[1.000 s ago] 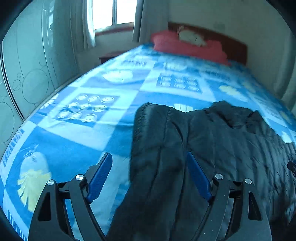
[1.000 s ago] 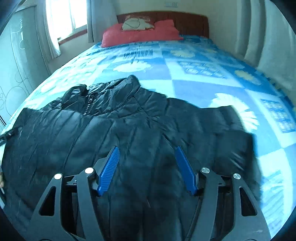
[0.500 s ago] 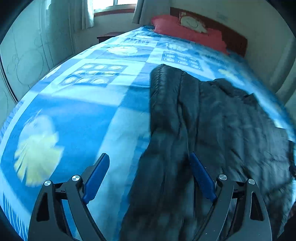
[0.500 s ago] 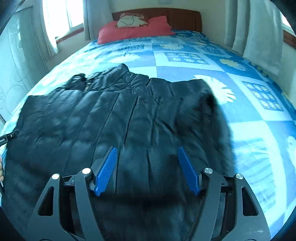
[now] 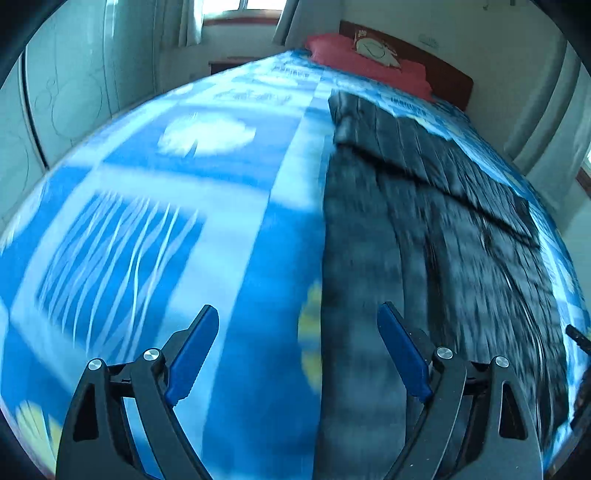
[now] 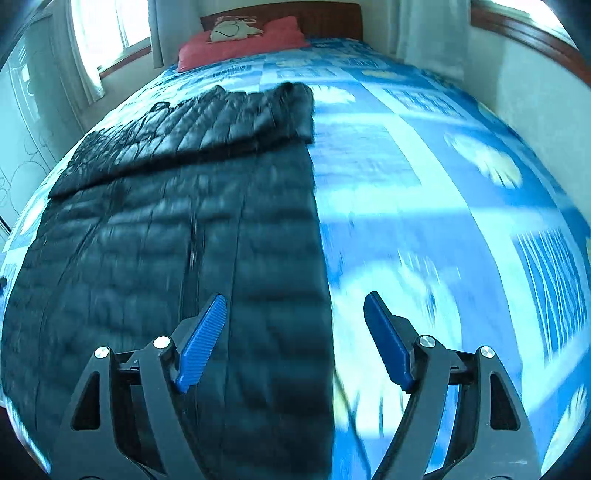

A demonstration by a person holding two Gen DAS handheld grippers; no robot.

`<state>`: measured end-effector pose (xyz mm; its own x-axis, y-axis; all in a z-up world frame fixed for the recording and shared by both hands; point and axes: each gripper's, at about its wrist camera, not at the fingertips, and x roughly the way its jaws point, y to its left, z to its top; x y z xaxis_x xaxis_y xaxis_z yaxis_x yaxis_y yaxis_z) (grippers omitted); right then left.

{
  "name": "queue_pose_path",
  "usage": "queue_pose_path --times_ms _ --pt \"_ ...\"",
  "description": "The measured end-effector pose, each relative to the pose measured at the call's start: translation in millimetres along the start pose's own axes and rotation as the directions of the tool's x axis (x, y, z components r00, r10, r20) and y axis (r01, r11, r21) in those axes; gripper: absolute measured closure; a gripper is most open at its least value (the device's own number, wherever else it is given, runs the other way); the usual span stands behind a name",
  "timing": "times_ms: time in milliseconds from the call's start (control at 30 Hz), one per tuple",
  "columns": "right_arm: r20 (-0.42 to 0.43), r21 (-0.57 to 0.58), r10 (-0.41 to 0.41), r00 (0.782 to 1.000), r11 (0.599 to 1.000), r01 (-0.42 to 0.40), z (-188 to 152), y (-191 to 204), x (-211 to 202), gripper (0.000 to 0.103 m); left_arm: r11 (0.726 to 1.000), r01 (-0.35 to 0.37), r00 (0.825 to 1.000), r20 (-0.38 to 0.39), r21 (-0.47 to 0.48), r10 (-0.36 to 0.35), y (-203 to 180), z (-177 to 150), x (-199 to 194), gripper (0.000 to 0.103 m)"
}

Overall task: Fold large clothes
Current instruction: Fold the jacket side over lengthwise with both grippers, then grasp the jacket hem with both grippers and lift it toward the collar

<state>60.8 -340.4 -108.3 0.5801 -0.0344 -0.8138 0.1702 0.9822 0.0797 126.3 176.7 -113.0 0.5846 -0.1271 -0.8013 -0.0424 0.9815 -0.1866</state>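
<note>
1. Since a second ago both grippers have swung outward to opposite side edges of the black quilted jacket [image 5: 424, 240], whose sleeves, spread out sideways back then, now lie folded across its upper part.
2. Left wrist view: the left gripper [image 5: 297, 341] hangs over the jacket's left edge, jaws spread wide with nothing pressed between the blue pads [image 5: 192, 350]; one finger is above the bedspread [image 5: 147, 221], the other above the jacket.
3. Right wrist view: the right gripper [image 6: 295, 338] hangs over the jacket's [image 6: 184, 240] opposite edge, and its jaws are opening; the jacket's edge runs beneath the gap, but neither pad presses on it.
4. The jacket lies flat on the bed, near the foot end, with its collar toward the red pillow [image 6: 240, 44] and headboard [image 6: 314, 18].
5. Only the right view shows the centre zip line [image 6: 192, 251] running down the jacket, and the collar area at the far left of the folded band.
6. Only the left view shows the dark tip of another tool [image 5: 578, 334] at the picture's right border, past the jacket; what it is cannot be told for certain.
7. The left view takes in a wardrobe door with circle patterns [image 5: 66, 92] and a curtained window [image 5: 258, 11]; the right view shows a window [image 6: 107, 33] to the left and pale curtains [image 6: 428, 33] on the right wall.
8. Both pictures are smeared by motion blur near the grippers, so the cloth's fine detail there is unclear.
</note>
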Motion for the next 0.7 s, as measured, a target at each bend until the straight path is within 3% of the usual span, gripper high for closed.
queue_pose_path --times_ms 300,567,700 --pt "-0.041 0.034 0.054 0.998 0.998 -0.052 -58 -10 -19 0.026 0.994 0.102 0.993 -0.063 -0.032 -0.103 -4 -68 -22 0.017" --pt "-0.064 0.044 0.099 0.993 0.994 -0.096 -84 -8 -25 0.026 0.986 0.165 0.983 -0.078 -0.032 -0.167 -13 -88 -26 0.017" --pt "-0.071 0.058 0.141 0.988 0.989 -0.137 -93 -6 -30 0.026 0.971 0.238 0.966 -0.103 -0.017 -0.238 -22 -93 -29 0.017"
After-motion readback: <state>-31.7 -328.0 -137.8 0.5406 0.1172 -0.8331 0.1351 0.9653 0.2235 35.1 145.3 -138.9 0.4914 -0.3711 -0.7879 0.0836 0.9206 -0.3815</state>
